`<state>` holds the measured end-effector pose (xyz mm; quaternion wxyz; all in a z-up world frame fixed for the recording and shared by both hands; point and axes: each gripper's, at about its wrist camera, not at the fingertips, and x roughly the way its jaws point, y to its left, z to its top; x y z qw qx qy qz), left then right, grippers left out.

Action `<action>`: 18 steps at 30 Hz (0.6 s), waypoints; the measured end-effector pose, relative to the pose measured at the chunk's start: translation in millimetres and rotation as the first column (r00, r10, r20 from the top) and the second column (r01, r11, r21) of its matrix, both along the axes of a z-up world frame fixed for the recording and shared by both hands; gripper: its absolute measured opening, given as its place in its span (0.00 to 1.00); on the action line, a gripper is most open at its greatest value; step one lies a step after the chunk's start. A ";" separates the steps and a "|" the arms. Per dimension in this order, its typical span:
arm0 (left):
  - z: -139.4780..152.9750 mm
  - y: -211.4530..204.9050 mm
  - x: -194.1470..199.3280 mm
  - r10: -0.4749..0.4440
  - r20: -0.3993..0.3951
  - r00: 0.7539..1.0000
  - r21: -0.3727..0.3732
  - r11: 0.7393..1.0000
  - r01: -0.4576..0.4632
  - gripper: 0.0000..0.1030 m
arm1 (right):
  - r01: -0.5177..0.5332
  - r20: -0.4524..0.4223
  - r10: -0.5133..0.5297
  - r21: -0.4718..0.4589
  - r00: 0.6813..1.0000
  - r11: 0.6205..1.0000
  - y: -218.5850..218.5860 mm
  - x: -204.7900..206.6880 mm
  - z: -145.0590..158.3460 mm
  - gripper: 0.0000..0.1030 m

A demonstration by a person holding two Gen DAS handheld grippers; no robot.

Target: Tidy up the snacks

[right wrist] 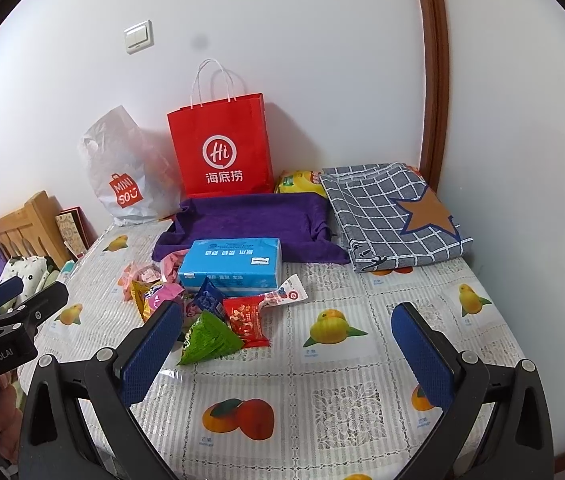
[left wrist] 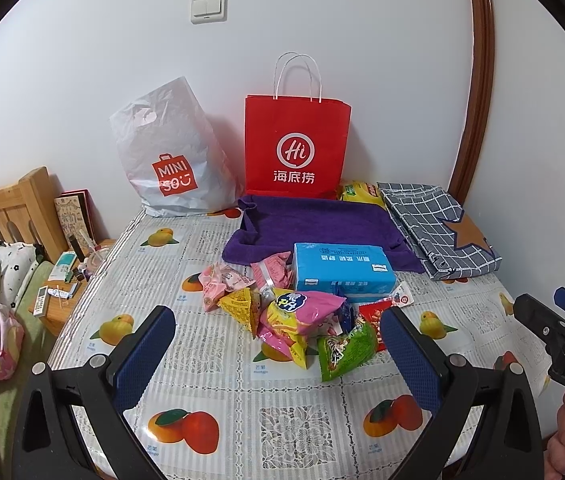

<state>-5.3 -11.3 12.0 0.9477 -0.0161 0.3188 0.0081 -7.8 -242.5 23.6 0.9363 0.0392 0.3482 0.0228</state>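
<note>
A heap of snack packets lies mid-table: a pink bag (left wrist: pixel 302 314), a green triangular packet (left wrist: pixel 344 350) (right wrist: pixel 208 338), a yellow triangular packet (left wrist: pixel 240 304), a red packet (right wrist: pixel 247 316) and pale pink packets (left wrist: pixel 222 280). Behind them sits a blue tissue pack (left wrist: pixel 342 272) (right wrist: pixel 232 266). My left gripper (left wrist: pixel 278 320) stands open just short of the heap, nothing between its fingers. My right gripper (right wrist: pixel 286 324) is open too, with its left finger (right wrist: pixel 150 354) beside the green packet. Both hover above the table.
A red paper bag (left wrist: pixel 296 148) (right wrist: pixel 222 148) and a white plastic bag (left wrist: pixel 170 156) stand against the wall. A purple towel (left wrist: pixel 314 220) and a checked folded cloth (left wrist: pixel 438 228) lie behind the snacks. A bed and nightstand (left wrist: pixel 58 292) are off the table's left edge.
</note>
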 end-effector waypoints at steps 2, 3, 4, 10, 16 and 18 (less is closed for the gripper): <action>-0.1 -0.5 -0.4 -0.001 0.001 1.000 0.002 1.000 0.001 1.00 | -0.003 0.000 0.003 0.002 1.000 1.000 -0.1 0.1 -0.2 1.00; -0.3 -0.3 -0.6 0.001 0.001 1.000 0.005 1.000 -0.001 1.00 | -0.001 0.001 0.001 0.001 1.000 1.000 -0.1 0.2 -0.2 1.00; -0.3 0.0 -0.5 0.000 0.000 1.000 0.004 1.000 0.000 1.00 | -0.002 0.002 0.002 0.002 1.000 1.000 -0.4 0.0 -0.3 1.00; -0.2 0.2 -0.5 0.001 0.000 1.000 0.001 1.000 -0.001 1.00 | -0.003 0.009 0.003 0.003 1.000 1.000 -1.2 -1.6 0.3 1.00; -0.3 0.6 -0.7 0.001 -0.001 1.000 -0.004 1.000 -0.001 1.00 | -0.004 0.011 0.004 0.002 1.000 1.000 -0.7 -2.7 0.6 1.00; -0.3 0.2 -0.1 0.001 -0.001 1.000 -0.004 1.000 -0.001 1.00 | -0.006 0.012 0.006 0.004 1.000 1.000 -0.7 -2.9 1.0 1.00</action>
